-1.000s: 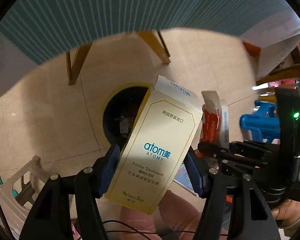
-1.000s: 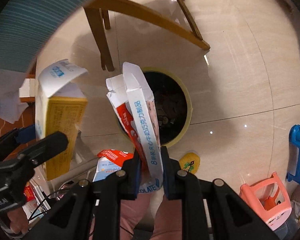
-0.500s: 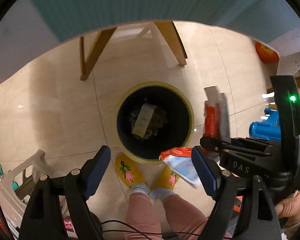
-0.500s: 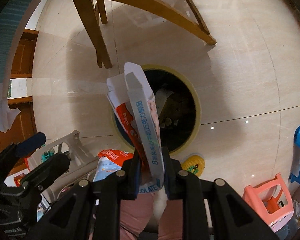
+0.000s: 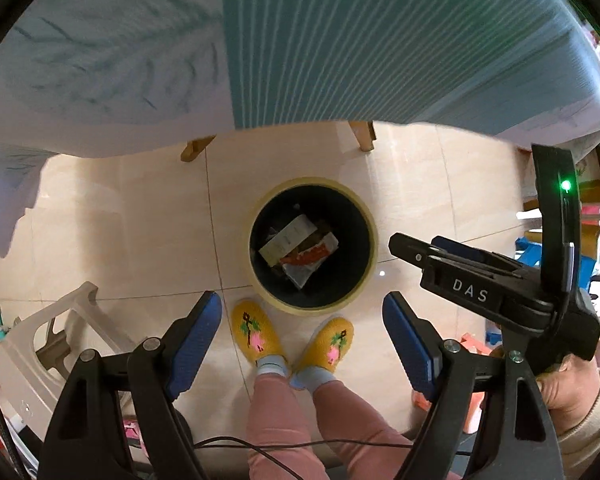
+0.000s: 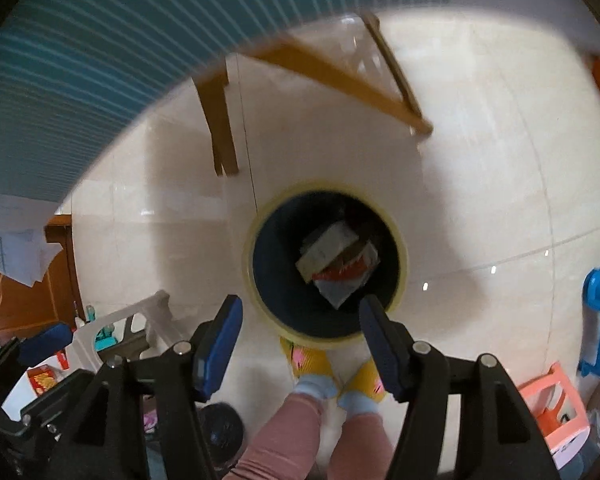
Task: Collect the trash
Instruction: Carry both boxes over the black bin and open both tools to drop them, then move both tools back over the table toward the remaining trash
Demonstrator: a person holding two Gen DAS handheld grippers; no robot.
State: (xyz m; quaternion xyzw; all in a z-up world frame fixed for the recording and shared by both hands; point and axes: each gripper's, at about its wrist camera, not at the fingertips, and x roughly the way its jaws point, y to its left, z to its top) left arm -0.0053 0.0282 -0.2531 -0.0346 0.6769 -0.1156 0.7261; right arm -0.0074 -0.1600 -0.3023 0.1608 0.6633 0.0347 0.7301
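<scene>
1. One bin (image 5: 374, 240) (image 6: 402, 276), centre of both frames, holds two cartons: a cream box (image 5: 287, 240) (image 6: 326, 250) and a red-and-white box (image 5: 310, 260) (image 6: 346, 278).
2. Left gripper (image 5: 302, 338): jaws spread wide, empty, at lower centre.
3. Right gripper (image 6: 300, 344): jaws apart, empty.
4. Two yellow slippers (image 5: 256, 334) (image 6: 304, 356) stand just below the bin.

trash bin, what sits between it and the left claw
The yellow slippers on the person's feet, toes against the trash bin rim, ahead of the open left claw, in the left wrist view.
</scene>
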